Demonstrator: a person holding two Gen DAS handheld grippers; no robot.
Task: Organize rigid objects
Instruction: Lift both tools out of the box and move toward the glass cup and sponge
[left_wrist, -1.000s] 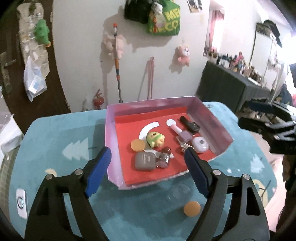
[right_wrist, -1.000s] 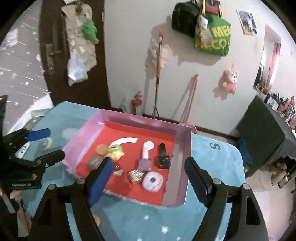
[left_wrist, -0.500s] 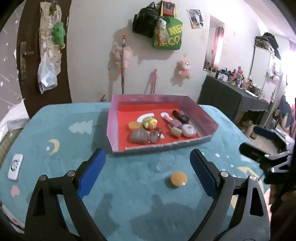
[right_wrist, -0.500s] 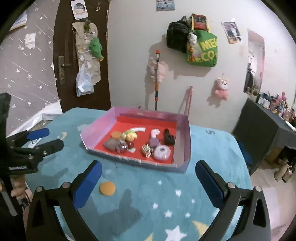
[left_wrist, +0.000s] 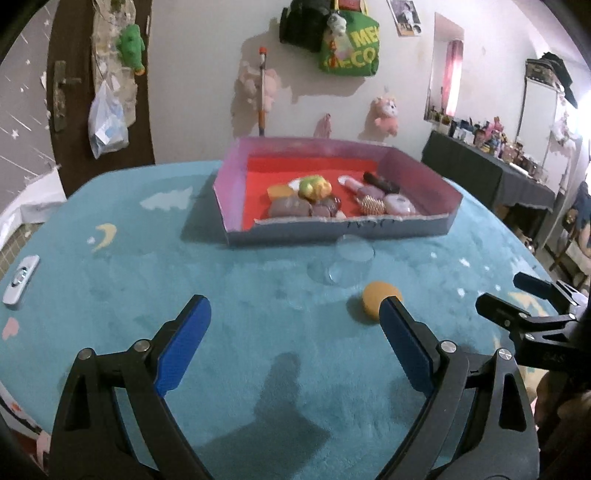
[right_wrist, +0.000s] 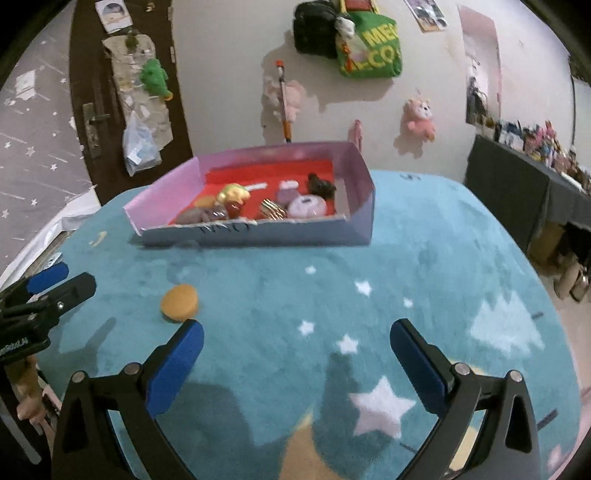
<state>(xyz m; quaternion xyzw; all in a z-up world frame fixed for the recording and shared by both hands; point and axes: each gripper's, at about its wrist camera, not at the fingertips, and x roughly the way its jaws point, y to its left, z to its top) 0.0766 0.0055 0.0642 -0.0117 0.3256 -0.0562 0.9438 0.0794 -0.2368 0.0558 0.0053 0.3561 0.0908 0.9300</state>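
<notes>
A pink box (left_wrist: 236, 192) (right_wrist: 354, 225) with a red floor stands at the far side of the teal table and holds several small objects, among them a green-yellow toy (left_wrist: 314, 186) and a pink round case (right_wrist: 306, 206). An orange disc (left_wrist: 380, 295) (right_wrist: 180, 302) lies on the cloth in front of the box. A clear plastic lid (left_wrist: 345, 262) rests between the disc and the box. My left gripper (left_wrist: 293, 338) hangs open and empty near the table's front; the disc sits just beyond its right fingertip. My right gripper (right_wrist: 295, 352) is open and empty, with the disc past its left fingertip.
A white remote-like device (left_wrist: 20, 275) lies at the table's left edge. Teal plush cloth (right_wrist: 424, 266) with stars covers the table. A dark door, a wall with hung toys and bags, and a dark cluttered side table (left_wrist: 491, 173) lie beyond.
Both grippers have pulled back from over the box and sunk toward the near part of the table. Their jaws stand wider than a second ago. The disc and lid have not moved.
</notes>
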